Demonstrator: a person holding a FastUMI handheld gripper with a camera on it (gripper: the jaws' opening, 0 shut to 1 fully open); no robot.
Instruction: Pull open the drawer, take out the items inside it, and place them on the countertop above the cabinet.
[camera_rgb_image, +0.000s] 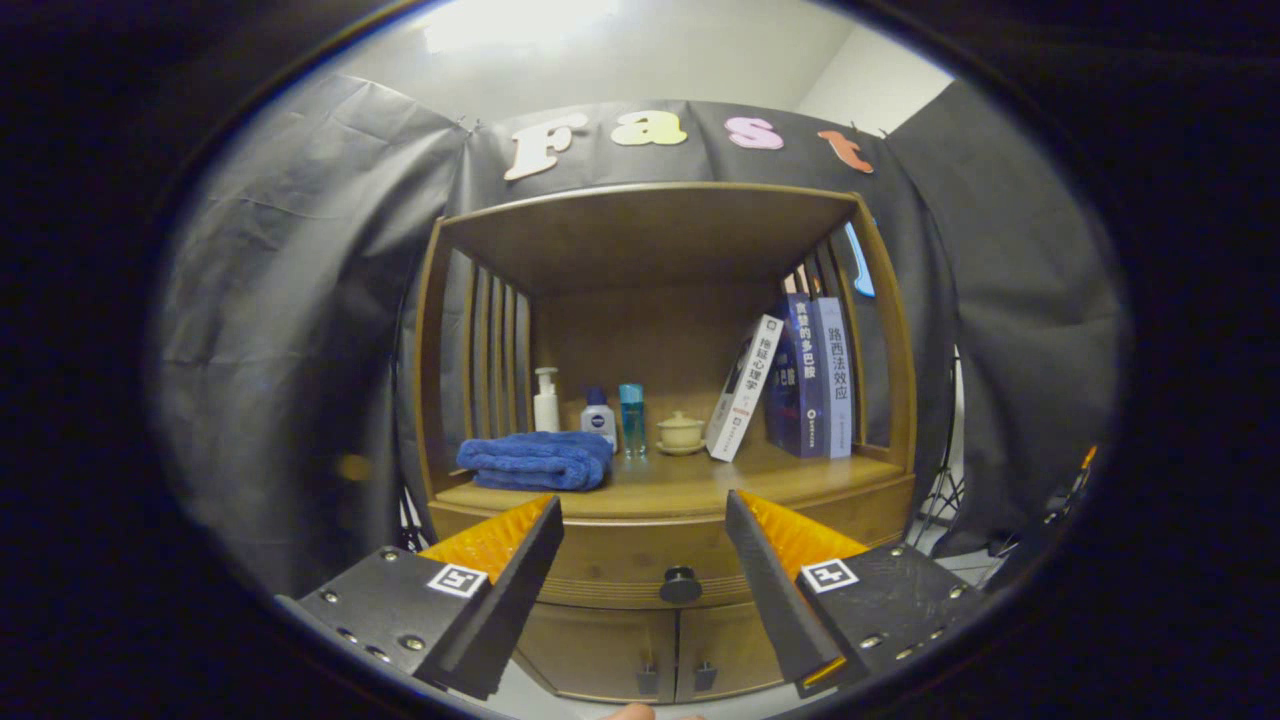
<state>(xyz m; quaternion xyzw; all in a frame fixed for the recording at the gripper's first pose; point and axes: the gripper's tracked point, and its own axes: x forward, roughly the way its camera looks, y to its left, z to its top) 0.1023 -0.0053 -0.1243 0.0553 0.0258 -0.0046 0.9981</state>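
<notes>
A wooden cabinet stands ahead of me with its drawer (640, 560) closed. The drawer's dark round knob (680, 584) sits beyond my fingers, in line with the gap between them and a little toward the right finger. My gripper (645, 507) is open, with nothing between its fingers, and stands off from the cabinet front. The countertop (690, 478) above the drawer is a wooden shelf under a roofed frame. The drawer's contents are hidden.
On the countertop lie a folded blue towel (537, 461), a white pump bottle (546, 402), a small white bottle (598, 417), a slim blue bottle (631, 419), a lidded cup (681, 432) and several books (800, 375). Two lower doors (640, 650) have small handles. A fingertip (630, 712) shows below.
</notes>
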